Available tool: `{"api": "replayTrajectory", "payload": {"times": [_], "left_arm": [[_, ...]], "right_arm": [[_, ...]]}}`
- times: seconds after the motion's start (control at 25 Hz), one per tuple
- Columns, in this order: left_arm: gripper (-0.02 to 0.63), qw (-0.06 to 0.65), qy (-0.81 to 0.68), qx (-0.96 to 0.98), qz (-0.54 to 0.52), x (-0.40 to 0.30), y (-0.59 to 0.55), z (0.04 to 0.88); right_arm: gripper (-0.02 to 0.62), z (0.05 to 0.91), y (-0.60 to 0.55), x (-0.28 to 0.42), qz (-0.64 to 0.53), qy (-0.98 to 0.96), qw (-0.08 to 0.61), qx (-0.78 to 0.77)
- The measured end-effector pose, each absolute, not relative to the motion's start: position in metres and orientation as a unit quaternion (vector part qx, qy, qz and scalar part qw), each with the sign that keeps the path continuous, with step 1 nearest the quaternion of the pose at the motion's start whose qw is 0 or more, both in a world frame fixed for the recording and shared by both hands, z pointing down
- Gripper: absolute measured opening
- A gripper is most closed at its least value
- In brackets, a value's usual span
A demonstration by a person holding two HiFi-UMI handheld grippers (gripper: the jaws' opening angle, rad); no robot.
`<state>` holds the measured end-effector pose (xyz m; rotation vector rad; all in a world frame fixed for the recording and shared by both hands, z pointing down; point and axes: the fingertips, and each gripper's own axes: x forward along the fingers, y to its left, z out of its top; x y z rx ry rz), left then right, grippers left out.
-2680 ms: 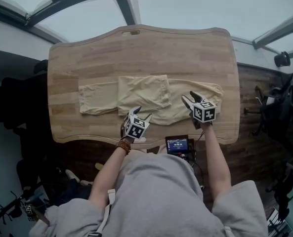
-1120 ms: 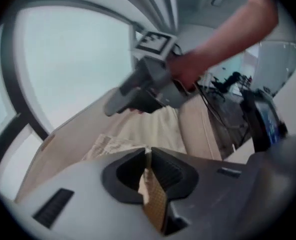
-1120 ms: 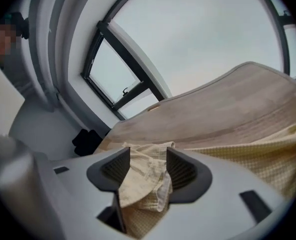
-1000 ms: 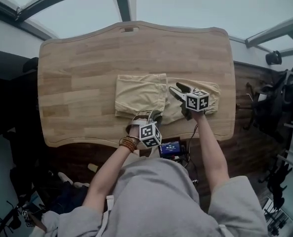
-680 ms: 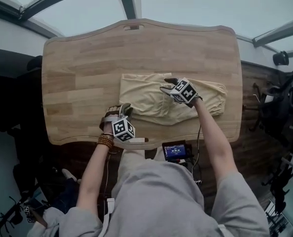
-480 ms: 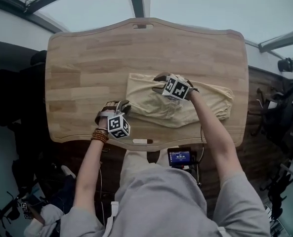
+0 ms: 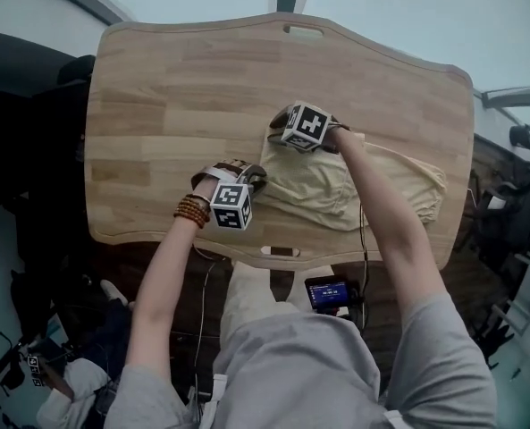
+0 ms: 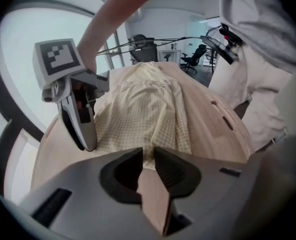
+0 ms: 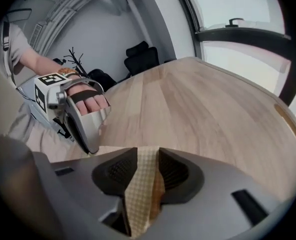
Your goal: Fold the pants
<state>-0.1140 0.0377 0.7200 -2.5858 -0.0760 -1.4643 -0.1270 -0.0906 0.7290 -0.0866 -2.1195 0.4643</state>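
The only print is the black-and-white square pattern on the 2 marker cubes, left marker cube (image 7: 231, 206) and right marker cube (image 7: 305, 125); neither shows readable text. 1 small screen device (image 7: 327, 291) sits below the near edge of the tabletop (image 7: 157, 88), lower centre of the head view, and its lit lines are too small to read. 1 pair of pale yellow checked pants (image 7: 309, 186) lies folded on the right half of the tabletop, with its right end near the right edge. The person's right forearm crosses it and covers part of it. In the head view the right marker cube and hand cover that gripper's jaws. The right gripper (image 9: 148, 159) is at the pants' upper left corner. Its jaws have just been closing and now pinch a strip of the checked cloth that fills the gap. The left gripper (image 8: 148, 156) is at the pants' left edge. Its jaws stand narrowly apart, with the cloth edge at their mouth and bare wood showing in the gap. The tabletop has 2 slots, far slot (image 7: 302, 31) and near slot (image 7: 281, 251). 1 beaded bracelet (image 7: 193, 211) is on the left wrist.
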Motion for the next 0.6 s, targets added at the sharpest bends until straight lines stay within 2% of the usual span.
{"api": "replayTrajectory", "payload": {"times": [0.08, 0.16, 0.28, 0.4, 0.6], "left_arm": [[0.060, 0.097, -0.037, -0.864, -0.493, -0.114, 0.040, 0.726], [0.027, 0.102, -0.033, -0.865, -0.490, -0.113, 0.043, 0.727], [0.015, 0.084, -0.008, -0.878, -0.470, -0.115, 0.057, 0.716], [0.011, 0.060, 0.031, -0.891, -0.449, -0.127, 0.083, 0.709], [0.009, 0.035, 0.005, -0.868, -0.496, -0.147, 0.151, 0.737]], "right_arm": [[0.115, 0.738, -0.092, -0.127, 0.183, -0.858, 0.478, -0.021], [0.020, 0.740, -0.097, -0.127, 0.169, -0.857, 0.486, -0.009], [0.008, 0.742, -0.106, -0.122, 0.161, -0.854, 0.494, 0.007], [0.006, 0.741, -0.124, -0.125, 0.197, -0.858, 0.473, 0.037], [0.022, 0.725, -0.134, -0.124, 0.141, -0.884, 0.436, 0.095]]}}
